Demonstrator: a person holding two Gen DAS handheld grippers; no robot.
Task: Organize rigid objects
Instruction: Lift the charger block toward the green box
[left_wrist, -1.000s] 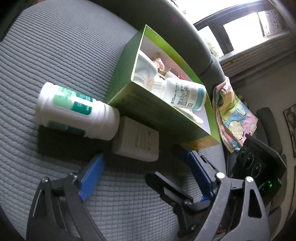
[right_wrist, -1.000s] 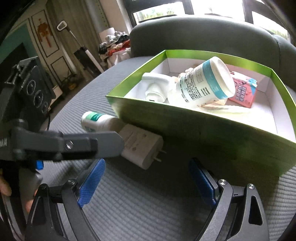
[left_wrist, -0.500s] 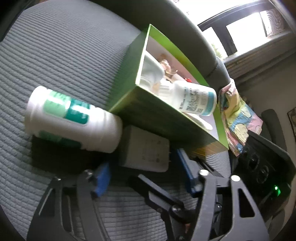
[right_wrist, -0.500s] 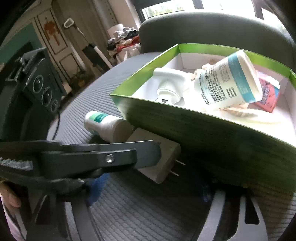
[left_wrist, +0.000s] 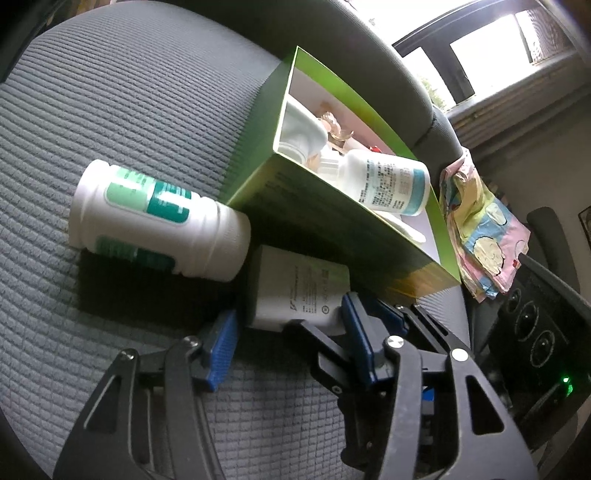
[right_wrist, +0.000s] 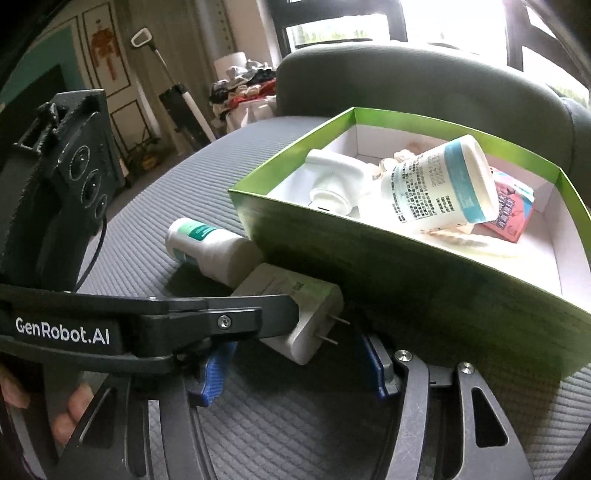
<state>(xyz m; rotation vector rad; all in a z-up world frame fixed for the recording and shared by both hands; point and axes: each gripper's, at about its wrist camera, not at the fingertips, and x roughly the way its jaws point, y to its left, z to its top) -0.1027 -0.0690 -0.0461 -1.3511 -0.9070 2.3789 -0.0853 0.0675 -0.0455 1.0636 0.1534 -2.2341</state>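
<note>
Both grippers converge on the white rectangular plastic charger plug (left_wrist: 295, 291), wedged against the green cardboard box (left_wrist: 332, 229): the left gripper (left_wrist: 288, 332) has been closing with the plug between its fingers, contact unclear; the right gripper (right_wrist: 295, 363), also closing, holds nothing

White plug adapter (left_wrist: 295, 291) lies flat on grey seat cushion, prongs out, just beside green box (left_wrist: 332, 236) front wall. White bottle w/ green label (left_wrist: 155, 218) on its side, next to adapter, cap end at box corner. Box open-topped; inside: white blue-banded bottle (right_wrist: 439, 188) tilted, white plastic fitting (right_wrist: 332, 181), pink packet (right_wrist: 511, 212).
</note>
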